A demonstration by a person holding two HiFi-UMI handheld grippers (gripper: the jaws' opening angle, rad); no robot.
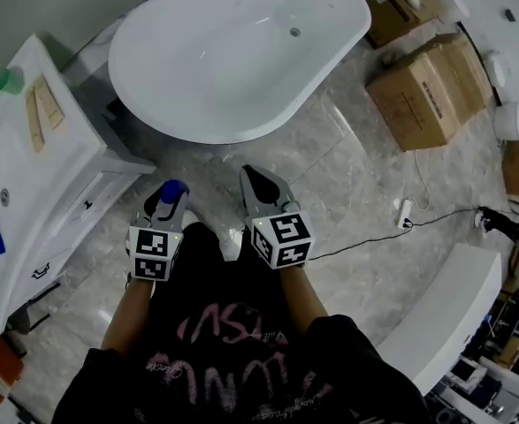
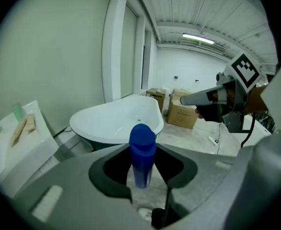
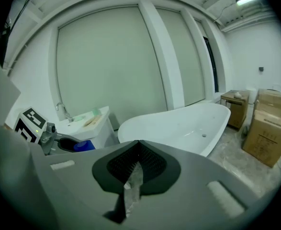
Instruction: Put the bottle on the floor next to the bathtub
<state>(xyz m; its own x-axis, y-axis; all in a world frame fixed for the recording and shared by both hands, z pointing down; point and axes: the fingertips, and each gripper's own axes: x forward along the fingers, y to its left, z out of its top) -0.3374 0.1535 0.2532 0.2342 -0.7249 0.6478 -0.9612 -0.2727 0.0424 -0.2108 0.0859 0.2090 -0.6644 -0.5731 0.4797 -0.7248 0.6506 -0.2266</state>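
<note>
- Left gripper is clamped on the bottle, with the jaws pinching its body below the cap. The bottle is upright and held in the air, short of the bathtub on the near side.
- Right gripper is drawn together with only a slit left, and it holds nothing. It sits beside the left one, also short of the tub.
- The bottle is slim, with a rounded blue cap and a paler, faintly see-through body. It looks like smooth, stiff plastic — likely light and a bit slippery.
- A mid-body hold seems best, since the cap is domed and offers no purchase.
- It is tall and narrow, so probably tippy once set down.
- The floor around the tub is glossy veined stone — hard and slick.
- The tub is a glossy white oval shell with a drain hole at the far end.
</note>
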